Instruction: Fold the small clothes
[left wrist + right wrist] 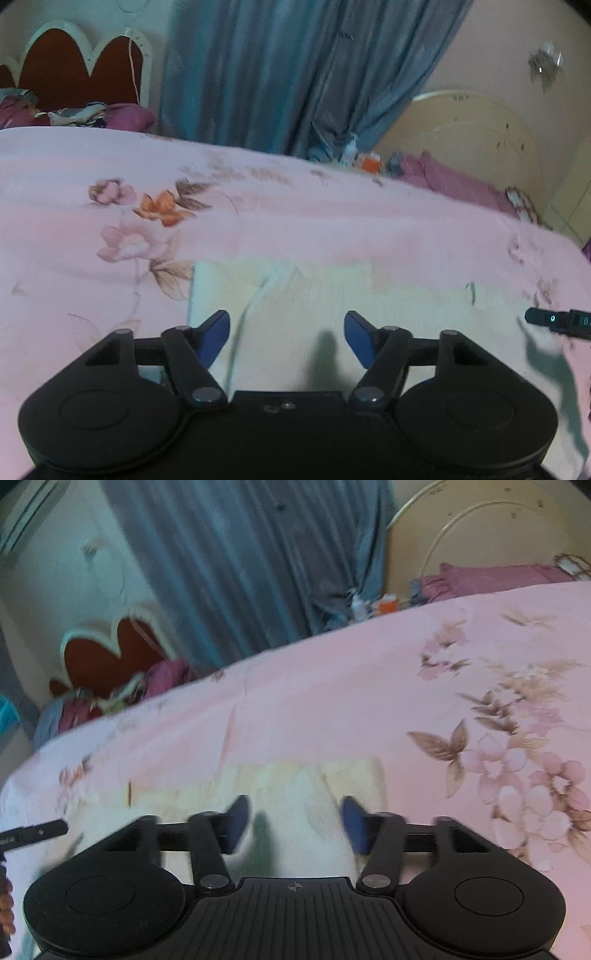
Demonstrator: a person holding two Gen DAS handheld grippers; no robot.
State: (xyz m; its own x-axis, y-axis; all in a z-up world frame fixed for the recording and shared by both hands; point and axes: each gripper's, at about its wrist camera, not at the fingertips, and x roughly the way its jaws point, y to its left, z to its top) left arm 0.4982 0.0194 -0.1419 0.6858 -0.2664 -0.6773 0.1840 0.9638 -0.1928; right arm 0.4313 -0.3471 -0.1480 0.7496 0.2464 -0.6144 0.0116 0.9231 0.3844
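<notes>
A pale cream garment (295,295) lies flat and folded on the pink floral bedsheet (110,177), straight ahead of both grippers. My left gripper (287,328) hovers over its near left part, jaws open, with nothing between the blue pads (216,332). In the right wrist view the same cream garment (295,786) lies under my right gripper (293,818), also open, its blue pads (352,823) apart and clear of the cloth. The tip of the right gripper (557,320) shows at the left view's right edge; the left gripper's tip (35,830) shows at the right view's left edge.
The pink bedsheet (443,664) spreads wide around the garment. Behind the bed hang blue curtains (280,74). A red and white headboard (74,66) stands at the far left, a cream headboard (469,133) at the far right, with purple bedding (454,181) and small bottles (373,605).
</notes>
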